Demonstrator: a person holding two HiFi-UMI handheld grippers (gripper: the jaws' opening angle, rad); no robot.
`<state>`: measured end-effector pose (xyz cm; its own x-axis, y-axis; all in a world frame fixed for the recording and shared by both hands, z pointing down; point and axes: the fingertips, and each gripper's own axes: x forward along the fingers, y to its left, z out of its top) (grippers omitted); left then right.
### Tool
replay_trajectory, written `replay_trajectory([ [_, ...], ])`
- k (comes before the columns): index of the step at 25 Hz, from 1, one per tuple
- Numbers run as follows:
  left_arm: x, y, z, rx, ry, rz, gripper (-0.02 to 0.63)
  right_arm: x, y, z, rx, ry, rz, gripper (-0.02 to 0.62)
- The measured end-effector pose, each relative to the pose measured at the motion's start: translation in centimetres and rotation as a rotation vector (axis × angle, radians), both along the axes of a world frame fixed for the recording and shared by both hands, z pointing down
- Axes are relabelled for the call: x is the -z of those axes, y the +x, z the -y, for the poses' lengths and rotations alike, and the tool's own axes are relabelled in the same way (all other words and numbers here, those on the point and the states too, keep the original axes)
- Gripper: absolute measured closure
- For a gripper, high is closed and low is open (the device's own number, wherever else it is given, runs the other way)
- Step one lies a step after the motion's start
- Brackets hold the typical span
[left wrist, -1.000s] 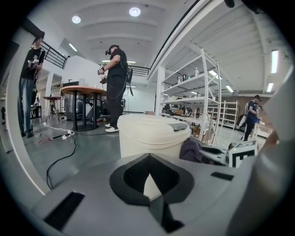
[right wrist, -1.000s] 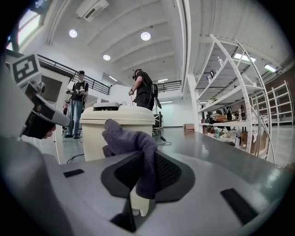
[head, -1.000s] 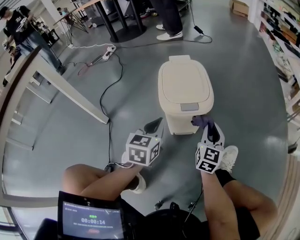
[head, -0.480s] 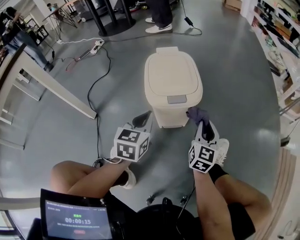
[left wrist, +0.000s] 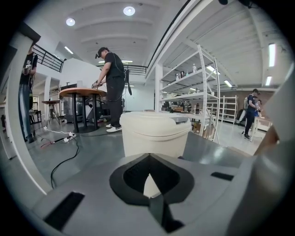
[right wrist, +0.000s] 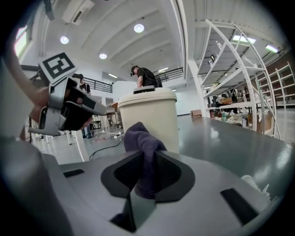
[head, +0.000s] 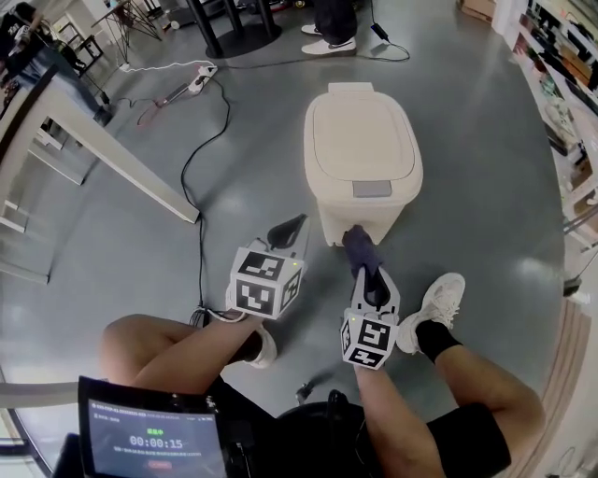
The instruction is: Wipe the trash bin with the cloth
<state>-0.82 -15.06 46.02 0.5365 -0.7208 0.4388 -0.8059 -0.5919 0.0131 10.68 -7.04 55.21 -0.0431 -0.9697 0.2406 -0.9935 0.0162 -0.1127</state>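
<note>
Grey floor (head: 486, 187) | trash bin (head: 363, 149) lid down | right gripper (head: 363, 266) pinches cloth (head: 357, 245)

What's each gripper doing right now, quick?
Left gripper: closed, nothing in it.
Right gripper: closed on the purple cloth.

Illumination is bright and even, supplied by round ceiling lights (left wrist: 129, 10) at the top of both gripper views. The glossy floor (head: 486, 187) carries pale glare patches; shadows are soft. All 3 views bend strongly at the edges, and both gripper views have black corners. The cloth (right wrist: 143, 152), close to the lens, renders slightly soft.
</note>
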Motion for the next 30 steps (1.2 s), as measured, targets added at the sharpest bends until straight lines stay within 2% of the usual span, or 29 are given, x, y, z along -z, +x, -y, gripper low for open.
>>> replay_trajectory([
  [6, -0.7, -1.7, 0.0, 0.035, -0.035, -0.005, 0.606, -2.8, -4.5, 0.9, 0.108, -0.06, -0.009, 0.526],
  [12, -2.0, -3.2, 0.4, 0.039, -0.043, 0.002, 0.606, -5.5, -7.6, 3.1, 0.144, -0.103, -0.006, 0.526],
  [19, -2.1, -2.9, 0.8, 0.031, -0.041, 0.009, 0.606, -6.6, -5.7, 4.4, 0.108, -0.133, -0.012, 0.526],
  [30, -2.8, -1.1, 0.4, -0.004, -0.044, 0.042, 0.606, -7.3, 0.8, 4.5, 0.002, -0.143, -0.021, 0.526],
])
